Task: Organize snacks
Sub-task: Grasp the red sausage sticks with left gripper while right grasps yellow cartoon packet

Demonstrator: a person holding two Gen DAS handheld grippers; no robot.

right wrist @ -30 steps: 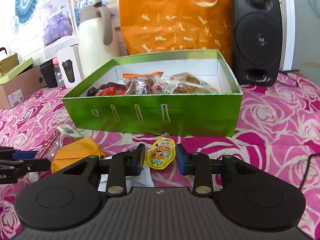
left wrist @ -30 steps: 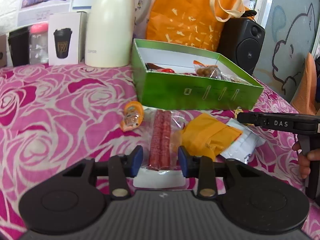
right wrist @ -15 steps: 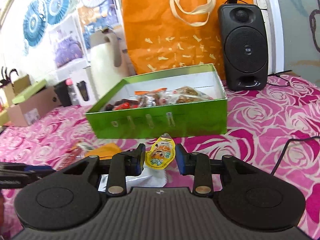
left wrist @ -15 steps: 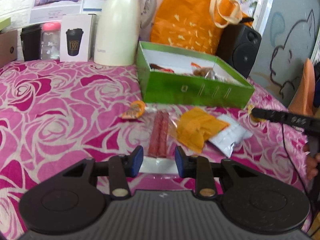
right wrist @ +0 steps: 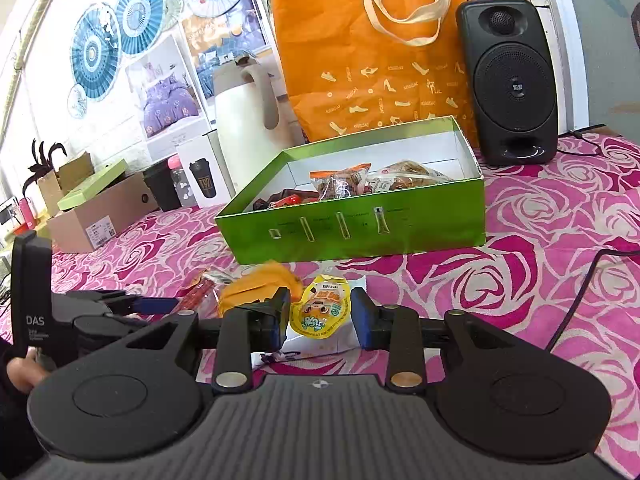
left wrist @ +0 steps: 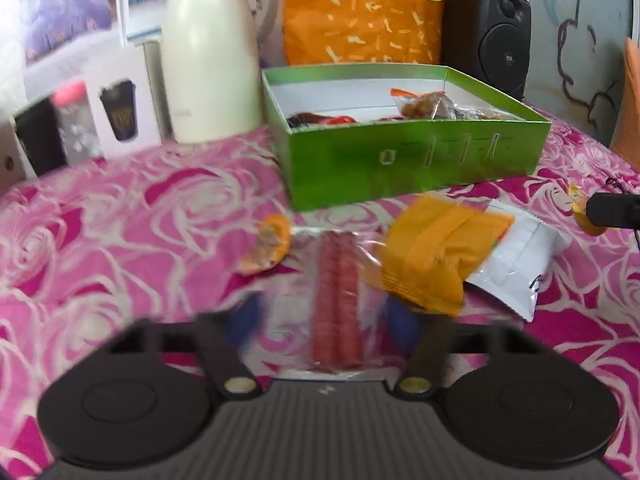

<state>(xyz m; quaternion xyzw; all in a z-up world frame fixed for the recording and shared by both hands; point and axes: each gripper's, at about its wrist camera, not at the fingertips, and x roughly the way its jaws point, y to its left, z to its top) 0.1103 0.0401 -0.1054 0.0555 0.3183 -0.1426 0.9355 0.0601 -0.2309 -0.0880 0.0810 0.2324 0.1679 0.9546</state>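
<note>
Both grippers work over a pink rose-patterned cloth (right wrist: 540, 272). In the left wrist view the left gripper (left wrist: 326, 326) is blurred, its blue-padded jaws opening on either side of a clear packet of red sausage sticks (left wrist: 335, 300); the pads stand clear of the packet, which lies flat on the cloth and runs from the jaws toward 12 o'clock. At 10 o'clock from the packet lies a small orange snack pouch (left wrist: 269, 248), just beside its far end. At 2 o'clock an orange wrapper (left wrist: 434, 258) overlaps a white sachet (left wrist: 516, 266) that lies at 3 o'clock from it.

In the right wrist view the right gripper (right wrist: 320, 318) holds a yellow cartoon pouch (right wrist: 320, 312) upright between its blue pads, both sides of the pouch pinched. The left gripper's body shows at 9 o'clock, with part of a hand (right wrist: 22, 370) behind it.

At 12 o'clock from both grippers sits the open green box (right wrist: 360, 232), on the cloth and well apart from the loose snacks. Inside it are several wrapped snacks (right wrist: 348, 184), with brown ones toward the right and red and dark ones toward the left. Behind the box stand a cream thermos jug (right wrist: 244, 132) at 11 o'clock, an orange tote bag (right wrist: 384, 56) at 12 and a black speaker (right wrist: 512, 84) at 1 o'clock.
</note>
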